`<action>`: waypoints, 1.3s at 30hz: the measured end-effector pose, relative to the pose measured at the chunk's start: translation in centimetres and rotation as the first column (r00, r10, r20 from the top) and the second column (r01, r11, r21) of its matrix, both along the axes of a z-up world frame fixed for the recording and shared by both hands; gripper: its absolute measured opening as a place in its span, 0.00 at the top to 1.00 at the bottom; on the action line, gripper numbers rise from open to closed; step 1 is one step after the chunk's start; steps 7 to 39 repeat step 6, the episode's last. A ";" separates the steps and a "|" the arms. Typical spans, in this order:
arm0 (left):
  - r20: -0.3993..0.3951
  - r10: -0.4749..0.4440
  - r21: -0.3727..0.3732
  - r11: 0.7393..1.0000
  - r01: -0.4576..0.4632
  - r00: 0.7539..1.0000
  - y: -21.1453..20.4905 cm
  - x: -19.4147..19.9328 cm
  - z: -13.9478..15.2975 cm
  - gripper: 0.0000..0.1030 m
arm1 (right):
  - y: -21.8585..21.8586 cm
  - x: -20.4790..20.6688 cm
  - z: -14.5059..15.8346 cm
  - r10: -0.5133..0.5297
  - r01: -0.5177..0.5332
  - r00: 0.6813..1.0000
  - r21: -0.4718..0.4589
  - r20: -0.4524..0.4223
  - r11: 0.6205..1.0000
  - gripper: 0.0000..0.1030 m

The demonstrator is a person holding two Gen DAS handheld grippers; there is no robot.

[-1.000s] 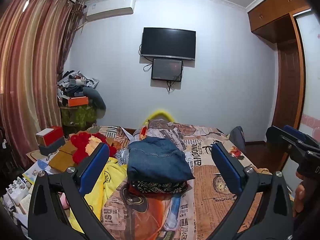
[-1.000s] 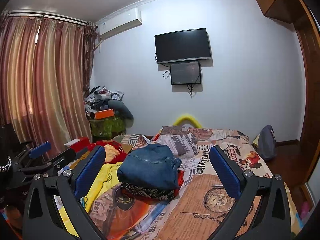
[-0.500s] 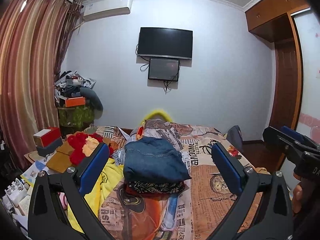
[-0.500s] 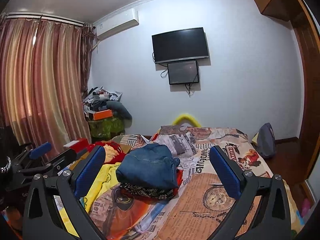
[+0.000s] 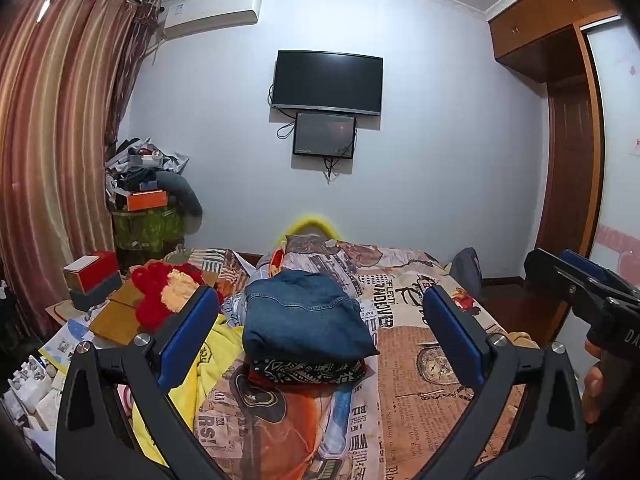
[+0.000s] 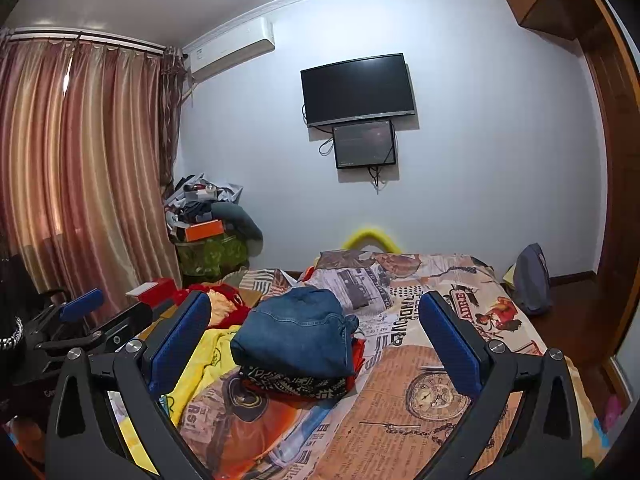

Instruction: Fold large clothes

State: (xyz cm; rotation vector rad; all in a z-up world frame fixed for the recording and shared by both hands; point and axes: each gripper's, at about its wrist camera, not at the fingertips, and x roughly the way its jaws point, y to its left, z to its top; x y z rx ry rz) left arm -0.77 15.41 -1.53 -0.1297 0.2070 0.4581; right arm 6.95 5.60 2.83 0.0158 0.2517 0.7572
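A folded blue denim garment [image 5: 306, 318] tops a stack of folded clothes, above a black patterned piece [image 5: 308, 370] and a red one, on the bed [image 5: 420, 360]. It also shows in the right wrist view [image 6: 294, 332]. A loose yellow garment [image 5: 204, 364] lies left of the stack, also in the right wrist view [image 6: 200, 360]. My left gripper [image 5: 320, 336] is open and empty, held above the bed short of the stack. My right gripper [image 6: 316, 332] is open and empty too. The right gripper shows at the right edge of the left wrist view [image 5: 588, 292].
A red and yellow garment [image 5: 164, 292] and boxes [image 5: 94, 276] lie on cluttered surfaces left of the bed. A pile of stuff [image 5: 148, 196] stands in the far left corner by the curtains [image 5: 52, 152]. A backpack [image 6: 530, 278] sits at the bed's far right. A wardrobe [image 5: 572, 140] stands right.
Both cameras have drifted slightly, so the scene sits a little lower and left in view. Both grippers stay open and empty; the clothes have not moved.
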 end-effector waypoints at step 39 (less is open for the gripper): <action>-0.005 -0.001 -0.001 1.000 0.001 1.000 0.3 0.1 -0.1 0.01 | 0.1 0.1 -0.1 -0.001 0.001 1.000 -0.006 -0.006 1.000 0.00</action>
